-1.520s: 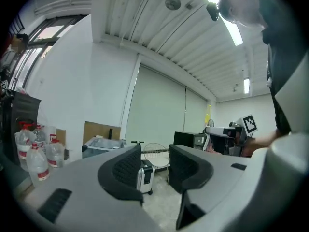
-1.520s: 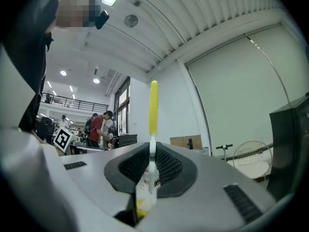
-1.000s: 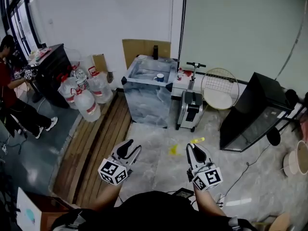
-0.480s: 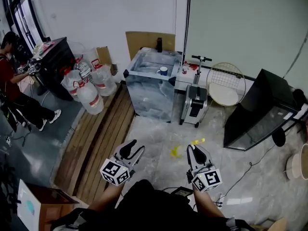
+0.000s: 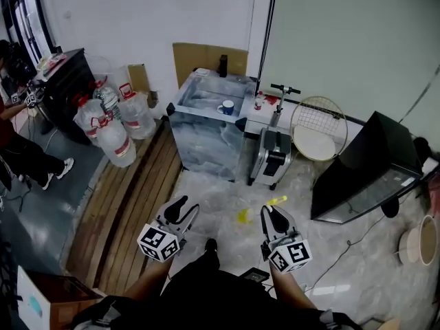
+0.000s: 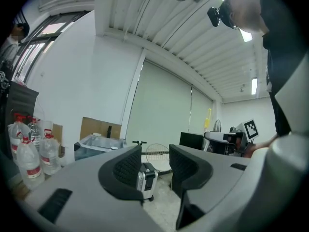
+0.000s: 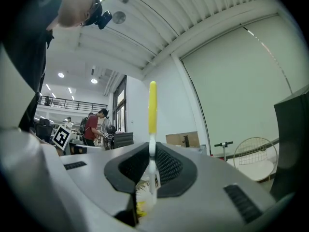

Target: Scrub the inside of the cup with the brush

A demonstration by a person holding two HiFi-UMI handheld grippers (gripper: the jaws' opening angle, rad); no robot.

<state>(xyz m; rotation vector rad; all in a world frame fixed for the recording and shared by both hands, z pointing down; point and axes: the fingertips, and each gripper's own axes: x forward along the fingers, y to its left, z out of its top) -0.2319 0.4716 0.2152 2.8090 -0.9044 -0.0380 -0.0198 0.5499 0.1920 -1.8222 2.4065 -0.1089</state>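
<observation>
The right tongs (image 7: 152, 154) are shut tight on the thin white stem of a long brush with a yellow handle (image 7: 152, 108). The left tongs (image 6: 155, 162) are open, with nothing in them. The small blue cup (image 5: 227, 108) sits on top of the grey marble-look bench (image 5: 206, 143) by the white wall (image 5: 137, 26), well apart from both tongs.

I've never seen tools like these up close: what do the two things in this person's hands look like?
The left gripper and right gripper look alike: pale grey bodies, two black ribbed pads each, and a white cube with black square markers. The person wears a dark top.
</observation>
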